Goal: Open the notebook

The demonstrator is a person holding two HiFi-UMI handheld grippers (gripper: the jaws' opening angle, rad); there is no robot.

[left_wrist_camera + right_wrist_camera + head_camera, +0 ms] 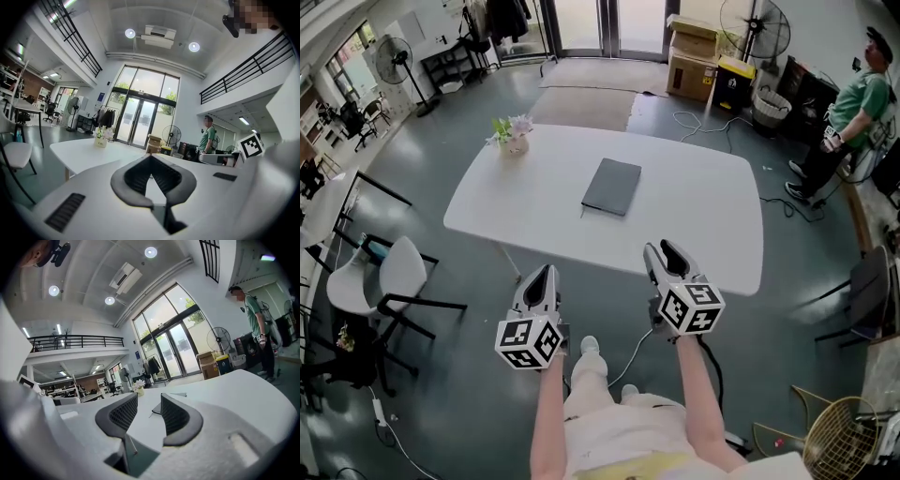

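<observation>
At the table's (pixel 703 216) near edge, here's your setup:
Right gripper (pixel 661 247): jaws spread wide, nothing in them.
Left gripper (pixel 541 272): tips pinched together, empty too.
Notebook (pixel 612 186): closed, flat on the table, ahead of both grippers, well apart.

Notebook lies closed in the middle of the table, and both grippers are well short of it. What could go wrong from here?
1. The notebook lies flat and thin on the smooth white table. The right gripper, its jaws open, may push it along rather than catch the cover.
2. The left gripper has its jaws together. Unless it pins the notebook down, the whole book may lift or skid.
</observation>
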